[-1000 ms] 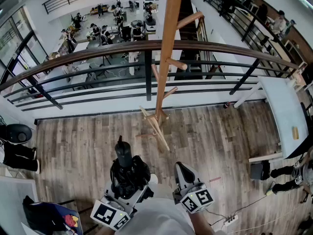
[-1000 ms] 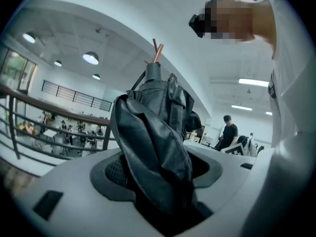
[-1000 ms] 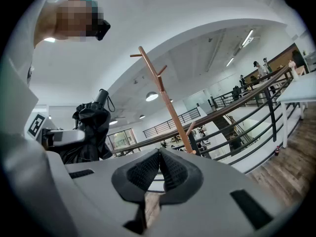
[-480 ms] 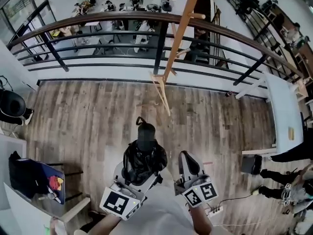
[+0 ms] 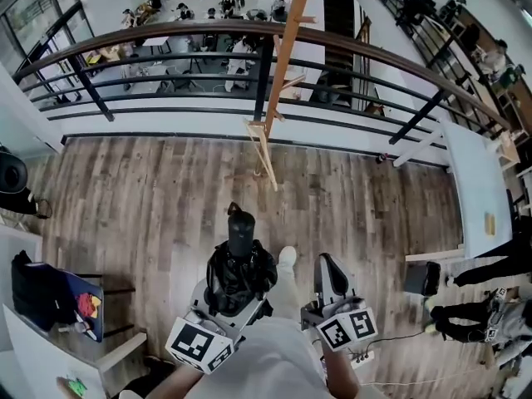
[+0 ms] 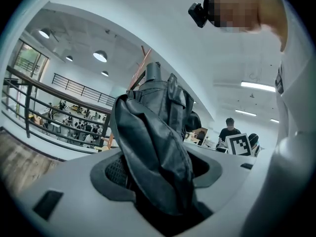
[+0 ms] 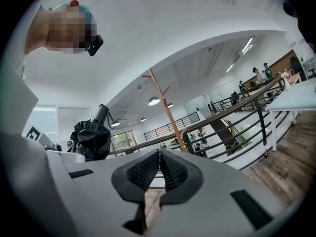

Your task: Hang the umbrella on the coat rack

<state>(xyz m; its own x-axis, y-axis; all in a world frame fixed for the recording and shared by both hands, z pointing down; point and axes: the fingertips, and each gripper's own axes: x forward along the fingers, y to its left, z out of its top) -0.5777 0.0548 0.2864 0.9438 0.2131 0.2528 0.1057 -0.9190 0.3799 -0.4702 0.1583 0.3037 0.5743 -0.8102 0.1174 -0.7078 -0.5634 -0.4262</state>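
Black folded umbrella (image 5: 239,264) sits clamped upright in the left gripper (image 5: 237,298); the right gripper (image 7: 159,164) is pinched shut on nothing. Looks like the carry-in: the wooden coat rack (image 5: 283,48) stands well ahead by the railing (image 5: 166,36). Next, close in and raise the handle (image 5: 240,223) to a peg. The right gripper view shows the upper pegs (image 7: 160,89); the head view crops them.

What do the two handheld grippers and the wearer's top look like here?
Left gripper and right gripper: matching light grey moulded plastic bodies with dark grey ribbed pads. Each carries a white cube with black square markers. The wearer has a white top.
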